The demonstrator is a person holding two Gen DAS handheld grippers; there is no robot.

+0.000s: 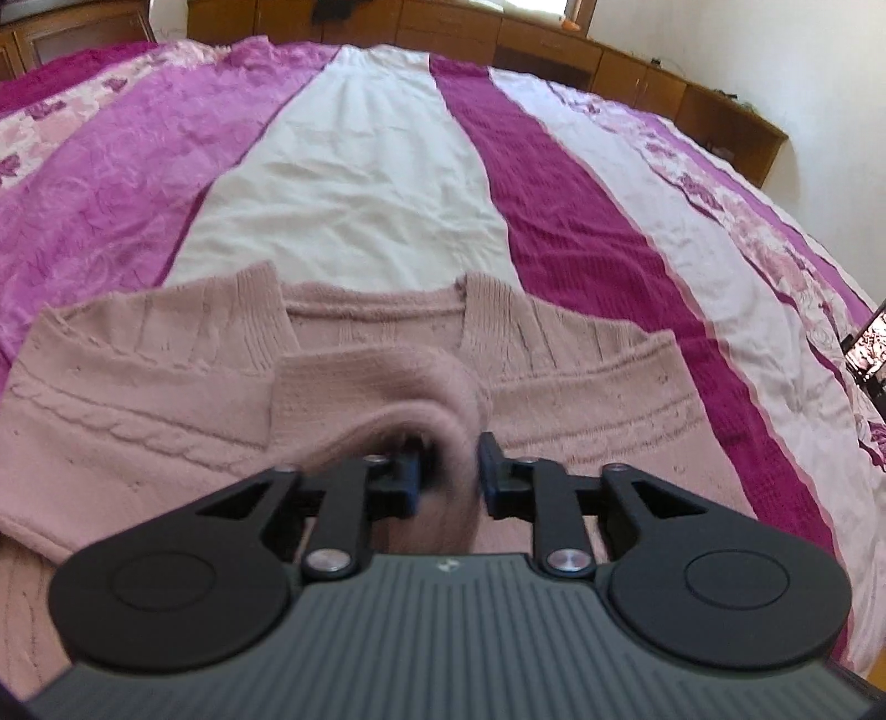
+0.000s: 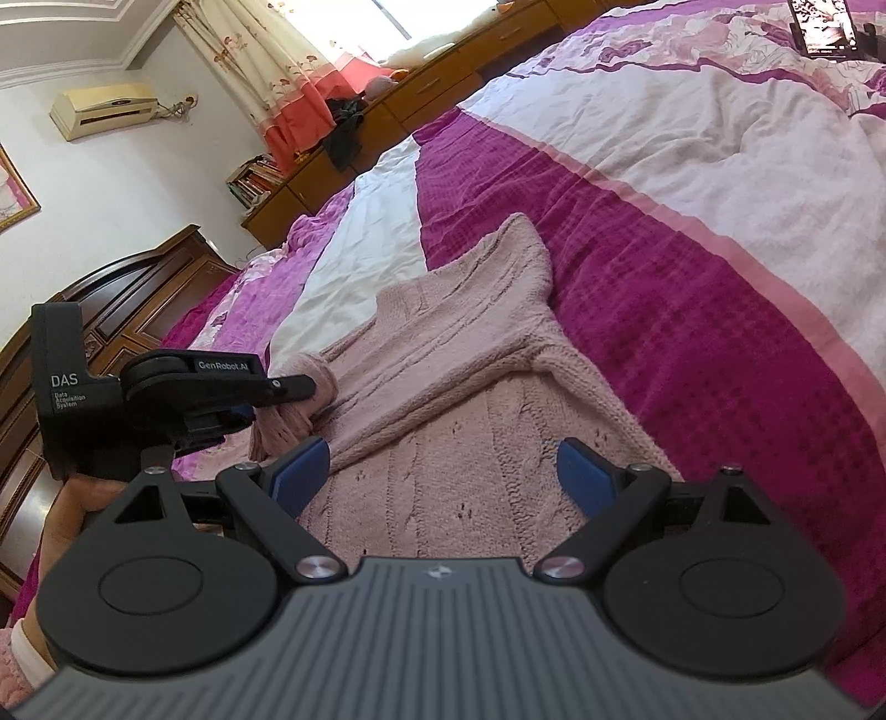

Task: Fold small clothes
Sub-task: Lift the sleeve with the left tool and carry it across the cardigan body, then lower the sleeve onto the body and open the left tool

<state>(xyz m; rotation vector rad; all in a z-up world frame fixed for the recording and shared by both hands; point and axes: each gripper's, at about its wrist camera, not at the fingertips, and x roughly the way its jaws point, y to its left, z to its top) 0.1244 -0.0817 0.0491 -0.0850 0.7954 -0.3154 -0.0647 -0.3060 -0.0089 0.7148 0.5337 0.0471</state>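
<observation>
Nearby, phone (image 2: 823,27) beyond sweater (image 2: 443,387).

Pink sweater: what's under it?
The pink sweater lies flat on the striped bedspread, spanning its white and magenta stripes. The left gripper pinches a sleeve folded over the body. Anything beneath the knit is hidden.

On the bed (image 2: 720,310) lies one pink knitted sweater (image 2: 443,399), two grippers are over it, the left gripper (image 1: 449,471) and the right gripper (image 2: 443,476), and one phone, probably, at the bed's far edge (image 2: 825,27).
</observation>
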